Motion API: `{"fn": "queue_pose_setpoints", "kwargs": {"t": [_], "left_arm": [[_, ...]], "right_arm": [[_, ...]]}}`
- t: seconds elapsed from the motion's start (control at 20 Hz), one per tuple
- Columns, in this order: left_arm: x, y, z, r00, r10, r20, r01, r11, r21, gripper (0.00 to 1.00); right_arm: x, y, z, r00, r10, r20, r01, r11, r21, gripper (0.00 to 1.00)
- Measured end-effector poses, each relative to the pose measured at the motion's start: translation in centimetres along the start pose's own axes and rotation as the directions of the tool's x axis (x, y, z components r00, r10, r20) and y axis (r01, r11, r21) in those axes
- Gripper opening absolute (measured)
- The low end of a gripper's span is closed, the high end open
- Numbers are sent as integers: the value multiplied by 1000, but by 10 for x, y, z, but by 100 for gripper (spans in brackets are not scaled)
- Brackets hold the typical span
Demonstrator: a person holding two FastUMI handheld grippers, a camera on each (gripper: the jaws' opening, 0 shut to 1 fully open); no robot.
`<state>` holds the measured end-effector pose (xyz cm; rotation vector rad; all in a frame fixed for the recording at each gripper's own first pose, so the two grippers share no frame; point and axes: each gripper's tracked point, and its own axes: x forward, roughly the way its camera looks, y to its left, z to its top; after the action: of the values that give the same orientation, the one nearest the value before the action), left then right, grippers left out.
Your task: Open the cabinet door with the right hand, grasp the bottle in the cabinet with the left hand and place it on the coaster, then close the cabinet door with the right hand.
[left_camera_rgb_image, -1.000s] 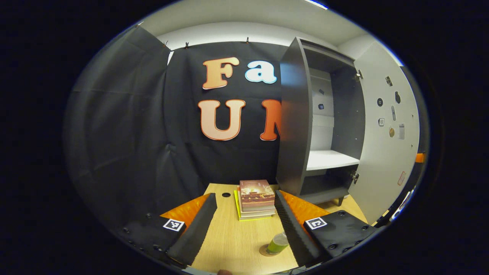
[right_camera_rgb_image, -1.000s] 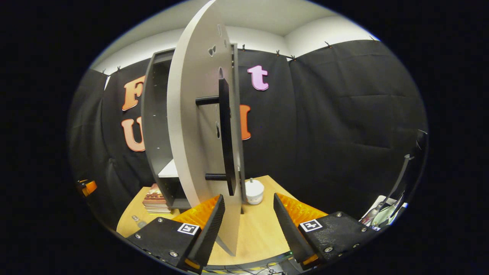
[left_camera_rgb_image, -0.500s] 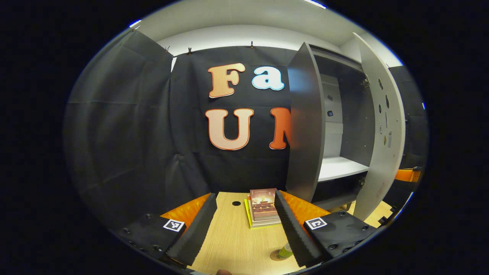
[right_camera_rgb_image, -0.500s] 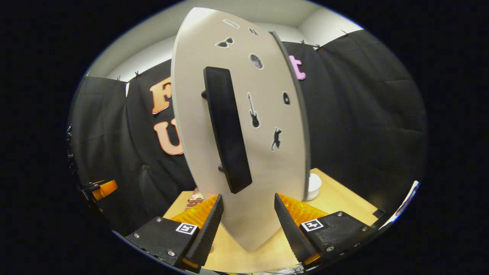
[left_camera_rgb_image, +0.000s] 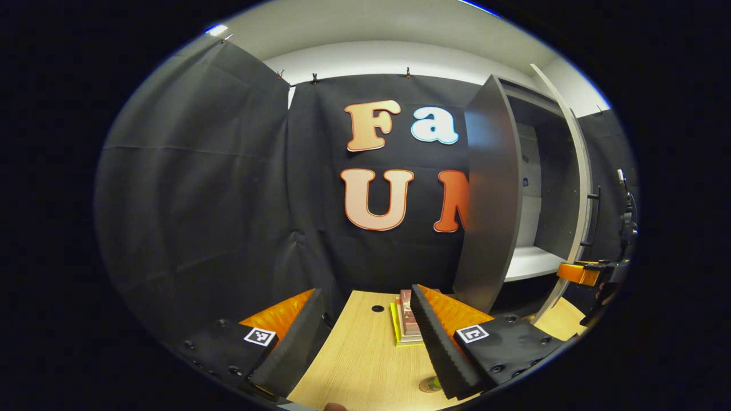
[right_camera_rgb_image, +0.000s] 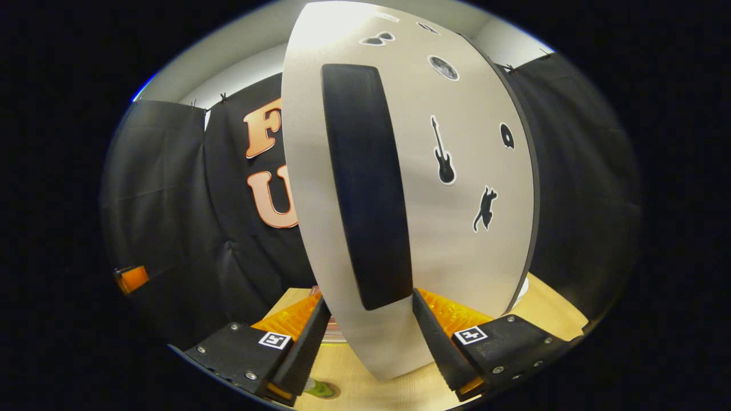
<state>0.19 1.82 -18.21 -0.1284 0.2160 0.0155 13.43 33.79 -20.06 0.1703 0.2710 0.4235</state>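
The white cabinet door [right_camera_rgb_image: 468, 240] stands partly open, with its black bar handle [right_camera_rgb_image: 365, 188] close in front of me. My right gripper [right_camera_rgb_image: 370, 297] is open, and the handle's lower end sits between its fingers. The green bottle [right_camera_rgb_image: 318, 389] stands on the brown coaster [right_camera_rgb_image: 332, 391] on the table below. In the left gripper view the grey cabinet [left_camera_rgb_image: 491, 205] is at the right, and the door [left_camera_rgb_image: 578, 188] shows nearly edge-on. My left gripper [left_camera_rgb_image: 365, 292] hangs open over the table with nothing in it. The coaster [left_camera_rgb_image: 428, 384] peeks out beside its right finger.
A stack of books [left_camera_rgb_image: 404, 322] lies on the wooden table [left_camera_rgb_image: 365, 354] in front of the cabinet. The cabinet's white shelf [left_camera_rgb_image: 531, 261] is bare. Black cloth walls close in the table's back and left.
The door has swung towards the cabinet and its handle now sits between my right fingers. My left gripper has drawn back from the bottle on the coaster.
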Motion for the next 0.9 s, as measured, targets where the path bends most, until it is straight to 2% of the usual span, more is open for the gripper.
{"fn": "queue_pose_setpoints", "kwargs": {"t": [0.1, 0.55, 0.9], "left_arm": [[-2, 9, 5, 1000, 19, 14, -19, 1000, 0, 99], [-9, 39, 6, 996, 84, 27, -84, 996, -12, 99], [-9, 53, 12, 993, 113, 38, -113, 994, -3, 99]], "right_arm": [[10, 5, 3, 1000, 2, -1, -2, 1000, 9, 92], [76, 19, 10, 1000, -16, 3, 16, 999, -37, 92], [96, 15, 11, 999, -37, 9, 37, 997, -71, 91]]}}
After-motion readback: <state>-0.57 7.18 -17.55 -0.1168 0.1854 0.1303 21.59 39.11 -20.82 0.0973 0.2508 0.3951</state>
